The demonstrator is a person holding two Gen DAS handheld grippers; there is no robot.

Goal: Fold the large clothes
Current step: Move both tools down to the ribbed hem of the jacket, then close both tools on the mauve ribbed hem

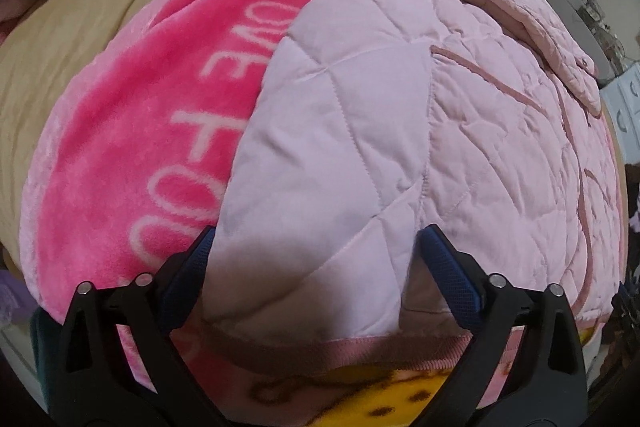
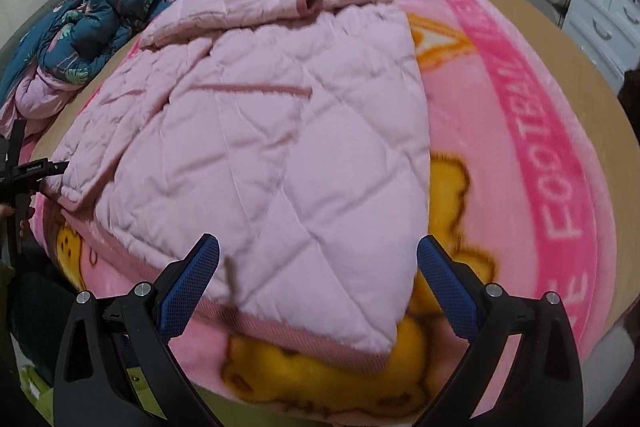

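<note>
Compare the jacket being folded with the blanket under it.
The jacket is pale pink, quilted and plain; the blanket is fuzzy, bright pink, with white letters and yellow bears. The jacket lies on top, covering only part; the blanket spreads wider. Both are pink and lie flat.

My left tongs (image 1: 316, 243) stand wide open at the bottom of the frame, the blue pads (image 1: 188, 279) on either side of a pale pink quilted jacket (image 1: 400, 115). The jacket's near corner lies between the pads; I cannot tell whether either touches it. The jacket fills the centre and right, spread over a bright pink fleece blanket (image 1: 132, 147) with white lettering. A tan bedsheet (image 1: 68, 39) shows at upper left.
</note>
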